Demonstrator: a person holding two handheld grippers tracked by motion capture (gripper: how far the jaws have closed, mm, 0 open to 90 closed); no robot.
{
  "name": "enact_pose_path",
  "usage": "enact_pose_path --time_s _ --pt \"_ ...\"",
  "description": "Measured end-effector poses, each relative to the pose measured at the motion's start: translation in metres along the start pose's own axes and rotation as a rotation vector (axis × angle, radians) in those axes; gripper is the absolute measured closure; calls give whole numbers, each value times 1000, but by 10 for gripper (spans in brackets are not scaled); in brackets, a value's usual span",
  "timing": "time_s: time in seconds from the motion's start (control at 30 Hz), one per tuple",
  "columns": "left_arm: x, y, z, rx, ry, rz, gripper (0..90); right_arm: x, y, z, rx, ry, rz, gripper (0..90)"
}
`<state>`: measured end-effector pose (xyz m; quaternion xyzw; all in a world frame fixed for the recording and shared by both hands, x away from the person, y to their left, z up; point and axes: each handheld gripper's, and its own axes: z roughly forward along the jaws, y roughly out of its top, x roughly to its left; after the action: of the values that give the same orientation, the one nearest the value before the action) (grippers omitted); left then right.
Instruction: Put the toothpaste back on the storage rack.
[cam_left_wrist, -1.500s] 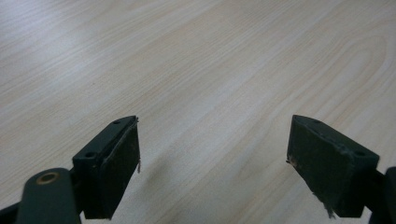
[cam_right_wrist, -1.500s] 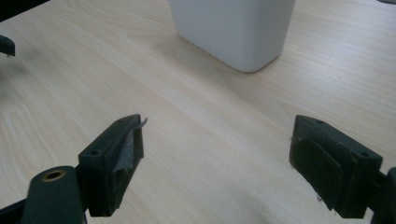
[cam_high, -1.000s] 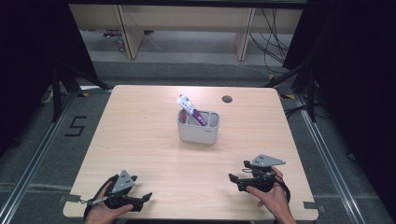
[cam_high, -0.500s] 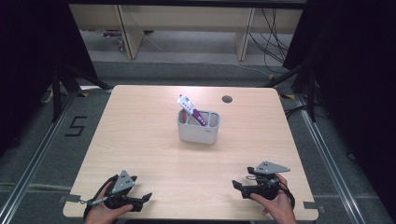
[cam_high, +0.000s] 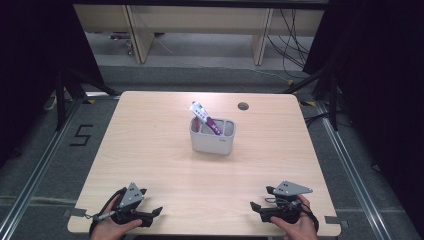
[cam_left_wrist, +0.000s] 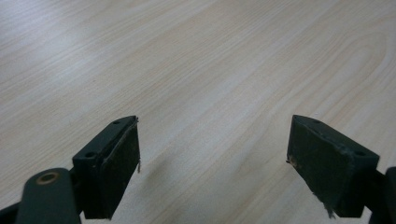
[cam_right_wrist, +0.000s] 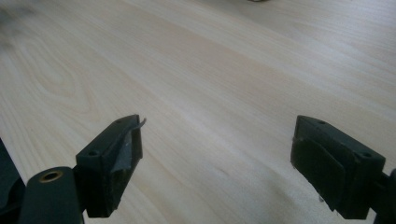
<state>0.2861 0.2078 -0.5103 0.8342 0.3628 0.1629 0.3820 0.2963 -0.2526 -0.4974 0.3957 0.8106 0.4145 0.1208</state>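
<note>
Left gripper (cam_high: 150, 216) and right gripper (cam_high: 260, 209) rest near the table's (cam_high: 150, 150) front edge, jaws wide apart, holding nothing. The high view shows a grey holder (cam_high: 212, 136) mid-table, well apart, a purple-white tube (cam_high: 206, 119) leaning inside; gripper views show bare wood between the jaws.

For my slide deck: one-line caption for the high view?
Both grippers, left and right, rest open near the table edge; tube leans in grey holder.

One table (cam_high: 165, 150), light wood, with one round hole (cam_high: 243, 106) near its far edge. One grey holder (cam_high: 212, 136) of two compartments. One purple-and-white tube (cam_high: 206, 118) leaning inside it. Two claws: left claw (cam_high: 150, 216) and right claw (cam_high: 259, 206), each with two black jaws spread apart.
</note>
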Motion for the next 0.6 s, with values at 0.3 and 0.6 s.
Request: enact_pose_path --time_s 0.3,0.6 --pt "0 0 -1 1 2 0 166 6 -7 -2 23 18 13 171" --pt "0 -1 0 -1 1 1 166 11 -11 -3 39 43 -13 170"
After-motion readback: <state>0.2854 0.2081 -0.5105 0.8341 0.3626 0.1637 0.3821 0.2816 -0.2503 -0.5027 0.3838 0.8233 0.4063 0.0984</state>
